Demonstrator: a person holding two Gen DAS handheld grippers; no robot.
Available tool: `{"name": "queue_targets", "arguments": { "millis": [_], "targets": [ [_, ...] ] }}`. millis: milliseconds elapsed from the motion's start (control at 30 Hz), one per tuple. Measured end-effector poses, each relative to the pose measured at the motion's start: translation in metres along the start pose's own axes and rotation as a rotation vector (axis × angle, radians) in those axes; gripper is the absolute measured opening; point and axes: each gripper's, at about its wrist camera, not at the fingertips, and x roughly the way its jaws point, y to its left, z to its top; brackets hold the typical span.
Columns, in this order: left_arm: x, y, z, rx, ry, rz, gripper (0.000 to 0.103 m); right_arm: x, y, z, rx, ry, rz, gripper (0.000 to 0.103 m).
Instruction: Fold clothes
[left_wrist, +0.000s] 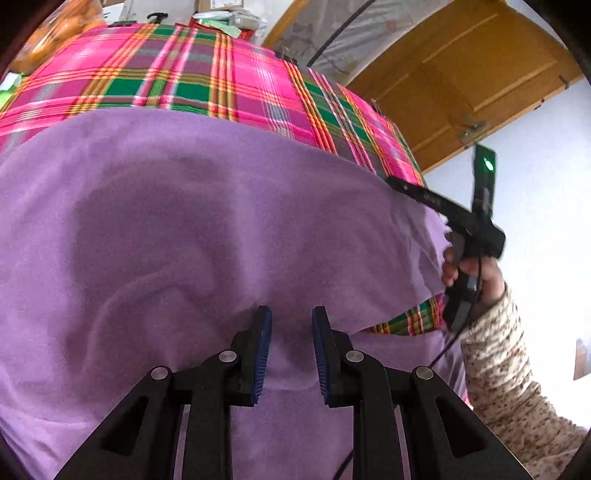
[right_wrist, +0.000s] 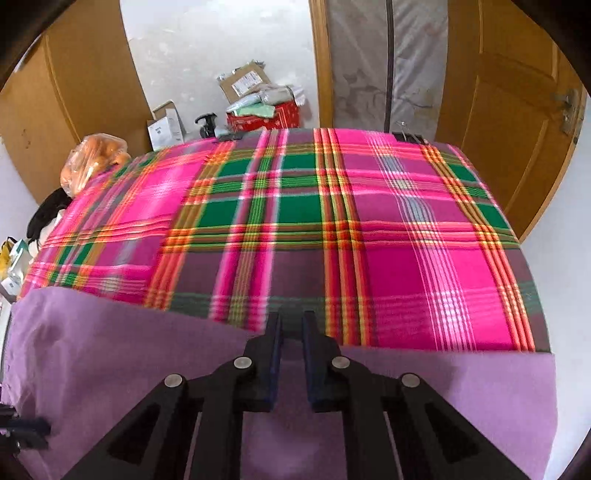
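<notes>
Purple cloth (left_wrist: 184, 229) between left gripper (left_wrist: 291, 350) fingers

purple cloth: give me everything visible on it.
The purple cloth is plain lilac, soft and fleecy-looking, with no print or seams visible. It lies rumpled on the pink-green plaid cover, its far edge running across the plaid. Shallow folds and creases show. The left tool and right tool each hang over it, fingers slightly apart; contact unclear.

Purple cloth (left_wrist: 184, 221) cut off at btm edge; plaid blanket (right_wrist: 295, 221) blurred, partly covered.
</notes>
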Motion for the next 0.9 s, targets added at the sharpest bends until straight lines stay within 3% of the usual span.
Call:
{"name": "queue_targets", "arguments": {
  "millis": [133,367,533,800,900],
  "targets": [
    [-0.022,0.016,-0.005,-0.043,-0.054,0.016,0.023,-0.01,0.023,-0.015,-0.11,-0.01,0.04,0.012],
    [-0.07,0.074,-0.019,-0.193,-0.154,0.108,0.023,-0.01,0.019,-0.02,-0.041,0.016,-0.048,0.012],
    [-0.108,0.114,-0.028,-0.313,-0.237,0.176,0.023,-0.038,0.045,-0.014,-0.082,-0.032,0.005,0.012],
    [-0.161,0.144,-0.029,-0.355,-0.301,0.329,0.023,-0.094,0.092,-0.005,-0.174,-0.134,0.08,0.013],
    [-0.174,0.147,-0.026,-0.329,-0.323,0.346,0.023,-0.106,0.107,-0.007,-0.217,-0.142,0.117,0.017]
  ]
}}
